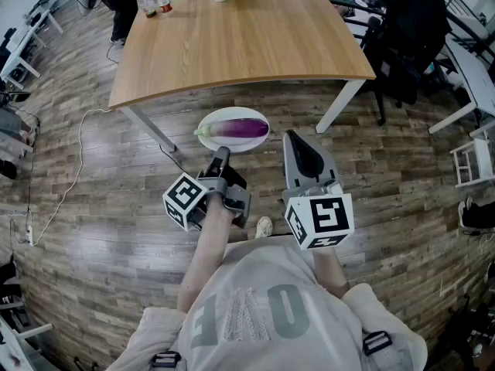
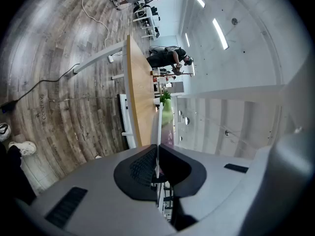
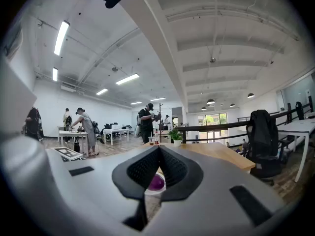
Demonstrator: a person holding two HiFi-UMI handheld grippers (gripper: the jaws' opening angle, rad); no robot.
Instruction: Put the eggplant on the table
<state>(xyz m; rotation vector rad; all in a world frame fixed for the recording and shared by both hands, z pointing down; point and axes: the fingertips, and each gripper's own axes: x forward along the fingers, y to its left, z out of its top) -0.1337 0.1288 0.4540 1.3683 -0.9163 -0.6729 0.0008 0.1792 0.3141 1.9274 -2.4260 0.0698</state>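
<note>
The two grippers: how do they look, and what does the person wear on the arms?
Both the left gripper and the right gripper have grey wedge-shaped bodies with black ribbed pads inside the jaws. Each carries a white cube with black square markers. No cables show. The person wears a pale grey short-sleeved shirt with lettering; the forearms are bare.

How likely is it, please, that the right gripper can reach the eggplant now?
Probably yes: the eggplant lies uncovered on the plate that the left gripper holds, close ahead of the right gripper, with nothing between them. Its shut jaws must open first.
</note>
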